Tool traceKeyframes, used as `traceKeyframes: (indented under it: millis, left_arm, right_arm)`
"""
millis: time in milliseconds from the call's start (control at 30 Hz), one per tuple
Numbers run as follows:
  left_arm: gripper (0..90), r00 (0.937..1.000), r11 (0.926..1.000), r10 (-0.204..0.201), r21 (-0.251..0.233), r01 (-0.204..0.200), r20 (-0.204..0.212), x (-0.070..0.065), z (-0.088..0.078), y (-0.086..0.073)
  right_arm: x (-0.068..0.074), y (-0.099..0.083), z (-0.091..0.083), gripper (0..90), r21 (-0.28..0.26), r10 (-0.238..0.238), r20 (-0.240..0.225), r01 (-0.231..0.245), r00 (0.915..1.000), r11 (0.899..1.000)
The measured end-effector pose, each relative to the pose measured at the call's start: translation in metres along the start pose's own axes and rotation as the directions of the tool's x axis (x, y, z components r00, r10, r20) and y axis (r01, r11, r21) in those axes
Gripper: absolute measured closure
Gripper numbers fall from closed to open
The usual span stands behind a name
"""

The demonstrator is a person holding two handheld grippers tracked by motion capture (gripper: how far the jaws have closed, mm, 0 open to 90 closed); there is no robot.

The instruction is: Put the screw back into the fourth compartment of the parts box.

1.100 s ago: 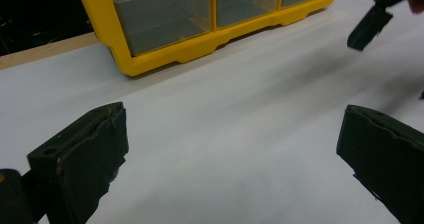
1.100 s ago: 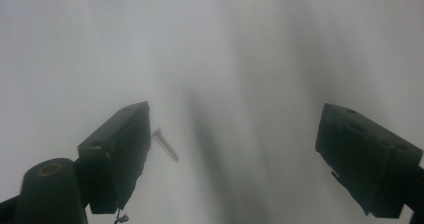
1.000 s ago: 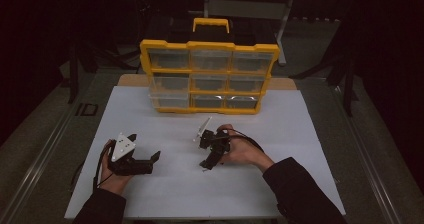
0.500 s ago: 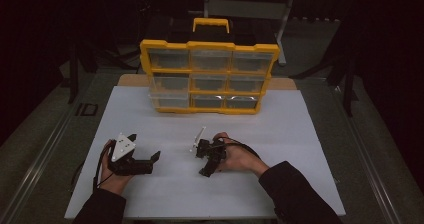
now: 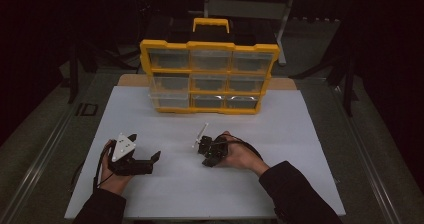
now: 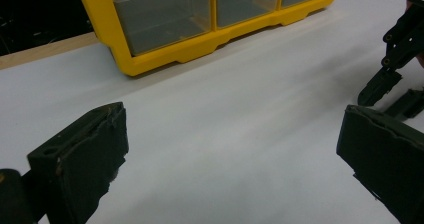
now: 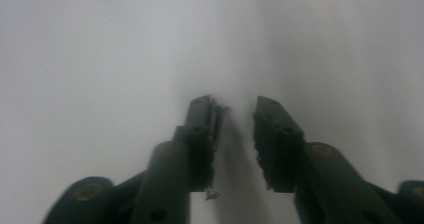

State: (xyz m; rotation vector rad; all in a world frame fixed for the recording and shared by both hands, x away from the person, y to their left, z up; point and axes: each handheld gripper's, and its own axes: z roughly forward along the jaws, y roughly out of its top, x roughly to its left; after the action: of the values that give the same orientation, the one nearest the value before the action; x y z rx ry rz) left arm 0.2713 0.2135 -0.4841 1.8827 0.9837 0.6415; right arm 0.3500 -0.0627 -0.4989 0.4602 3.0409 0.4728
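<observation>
My left gripper (image 5: 145,146) rests on the white sheet at the near left, held by a hand, with a grey three-cornered plate on top. Its jaws (image 6: 235,134) stand wide open with only bare sheet between them. My right gripper (image 5: 204,154) lies low over the sheet near the middle and points left and down. Its jaws (image 7: 237,109) have just been closing. A narrow gap is left between them, with nothing in it. It also shows at the right edge of the left gripper view as the right gripper (image 6: 395,79).
A yellow organiser case (image 5: 209,76) with clear drawers and a carry handle stands upright at the far middle of the white sheet (image 5: 200,194); its lower drawers (image 6: 200,39) face me. Wooden table edge and dark floor lie around the sheet.
The right hand and its gripper have shifted slightly left and toward the near edge, dipping closer to the sheet. The left hand has stayed put.
</observation>
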Motion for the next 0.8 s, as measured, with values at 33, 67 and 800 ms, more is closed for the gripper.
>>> traceKeyframes:
  millis: [33,67,800]
  left_arm:
    - [0.8,1.0000,1.0000,0.000,0.000,0.000,0.000,0.000,0.000,0.000]
    - [0.8,1.0000,1.0000,0.000,0.000,0.000,0.000,0.000,0.000,0.000]
    - [0.8,1.0000,1.0000,0.002,0.003,-0.002,0.001,-0.001,0.001,0.000]
  right_arm:
    - [0.000,0.000,0.000,71.4,0.000,0.000,0.000,0.000,1.0000,1.000]
    - [0.000,0.000,0.000,76.1,0.005,0.010,0.004,-0.011,0.9999,1.000]
    - [-0.002,-0.011,-0.003,87.8,-0.026,0.064,-0.004,-0.064,0.9979,0.998]
